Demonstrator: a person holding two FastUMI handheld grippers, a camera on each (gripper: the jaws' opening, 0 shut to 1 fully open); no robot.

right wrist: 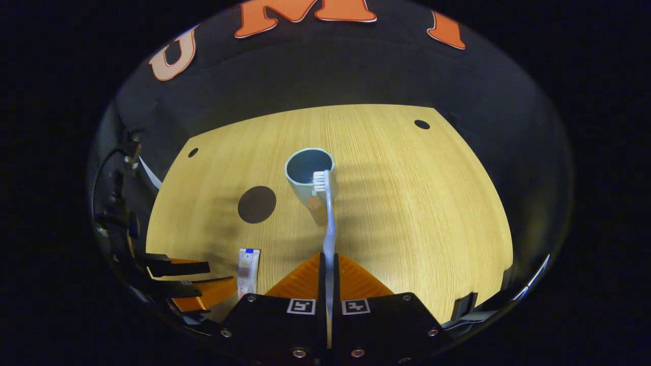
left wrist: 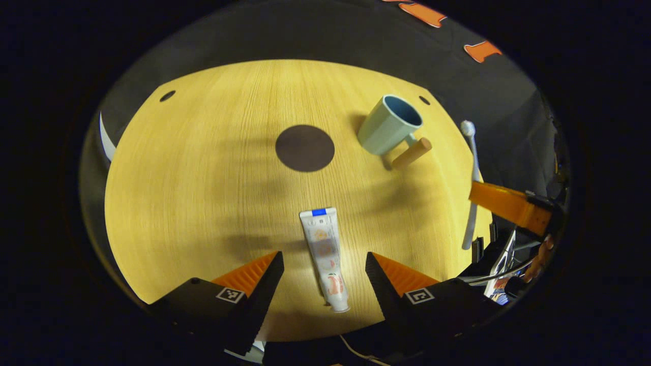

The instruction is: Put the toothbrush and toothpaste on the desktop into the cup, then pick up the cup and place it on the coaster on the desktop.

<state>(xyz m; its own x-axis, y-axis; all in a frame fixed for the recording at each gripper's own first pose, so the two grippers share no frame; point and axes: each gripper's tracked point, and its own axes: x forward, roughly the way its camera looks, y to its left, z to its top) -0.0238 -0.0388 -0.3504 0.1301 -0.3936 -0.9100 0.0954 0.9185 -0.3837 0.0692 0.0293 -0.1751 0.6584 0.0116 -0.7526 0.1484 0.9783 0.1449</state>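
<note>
Wooden desk (left wrist: 203, 178) carries empty cup (left wrist: 389, 124), coaster (left wrist: 304, 148). Right tongs (right wrist: 328, 264) clamp the brush (right wrist: 328, 218) near the cup; left tongs (left wrist: 323, 264) gape around the paste (left wrist: 325, 251). Nothing is in yet.

Both views look down, sharing desktop (left wrist: 203, 178), cup (right wrist: 305, 173).

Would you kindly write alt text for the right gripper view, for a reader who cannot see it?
The right gripper is shut on a toothbrush, holding it with its bristled head up in front of an upright cup on a wooden desktop. A dark round coaster lies left of the cup, and a toothpaste tube lies nearer, beside the open left gripper.
</note>
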